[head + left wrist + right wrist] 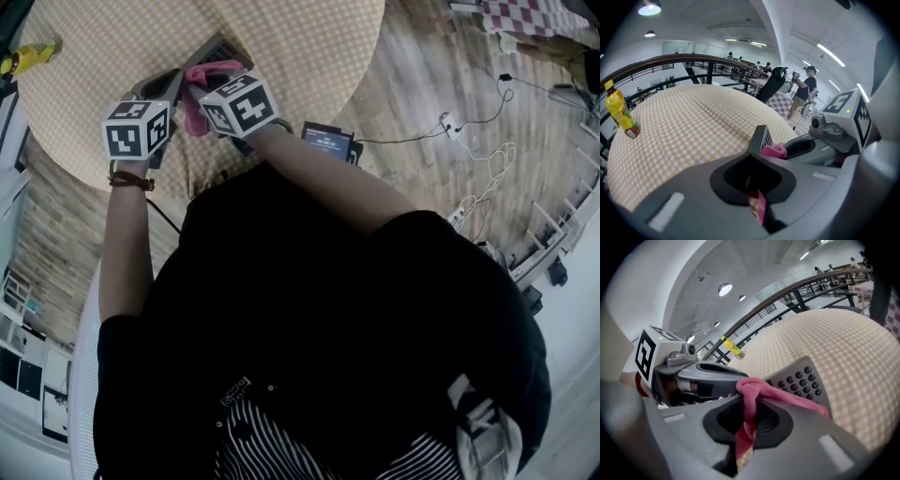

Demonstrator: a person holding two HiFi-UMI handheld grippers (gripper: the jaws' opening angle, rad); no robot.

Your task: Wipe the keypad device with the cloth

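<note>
At the far left of the table (693,122) a yellow bottle (618,115) stands well apart from the work and is in no danger.

The left gripper (752,183) has its fingers drawn together, and they appear to pinch one edge of the keypad (763,138), which rises tilted off the table rather than lying flat. That is the weak spot. The hold looks like a thin grip on one edge only, so a firm wiping stroke could lever the keypad round in the fingers or pull it free, and it would drop onto the table.

The pink cloth (754,390) lies bunched over the top edge of the keypad, touching it, with the buttons mostly uncovered beside it. The right gripper (749,420) has its fingers clamped on a fold of the cloth. Only a narrow fold seems to be caught, so a drag across the raised buttons could tug the cloth out of the fingers. A bunched cloth would also wipe a thin strip and miss most of the face.

The two grippers sit just beside each other, so a wide stroke could knock one against the other.

Further right, a small screen device (328,141) sits near the table's edge, where an elbow might catch it.
</note>
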